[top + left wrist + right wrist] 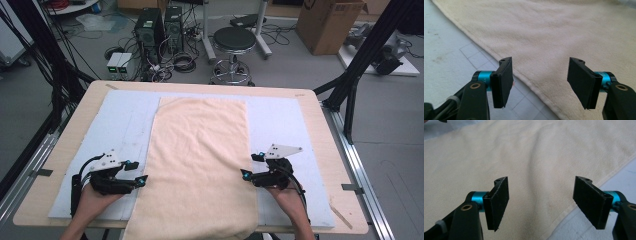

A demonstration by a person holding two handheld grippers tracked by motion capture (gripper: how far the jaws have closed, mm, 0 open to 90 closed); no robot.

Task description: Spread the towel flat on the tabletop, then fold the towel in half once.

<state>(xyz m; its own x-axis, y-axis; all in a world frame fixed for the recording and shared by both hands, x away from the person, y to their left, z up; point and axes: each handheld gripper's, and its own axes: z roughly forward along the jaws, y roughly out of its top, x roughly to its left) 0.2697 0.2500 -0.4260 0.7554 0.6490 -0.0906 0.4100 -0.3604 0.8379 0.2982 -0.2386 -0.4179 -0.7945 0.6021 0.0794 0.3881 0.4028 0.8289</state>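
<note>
Cables, computer towers (159, 27), a round black stool (234, 40) and a cardboard box (330, 22) crowd the grey floor beyond a light wooden table (320, 120). On the table lies a pale blue-white mat (120, 125), and down its middle runs a cream towel (200, 155), spread flat lengthwise, its near end draping over the table's front edge.

From the high view, 2 hands come in from the bottom. The left gripper (136, 171) sits just beside the towel's left long edge, its tips pointing inward at the cloth. The right gripper (252, 166) sits at the towel's right long edge, tips likewise turned inward.

Along the left gripper (540, 83) view, the jaws stand spread wide with nothing between them; the towel (564, 40) hem runs diagonally under the gap, with the gridded mat (449, 50) to one side.

Along the right gripper (541, 203) view, the jaws are also wide apart and empty, hovering over the towel (524, 160) near its hem, with mat (624, 177) showing at the corner.
</note>
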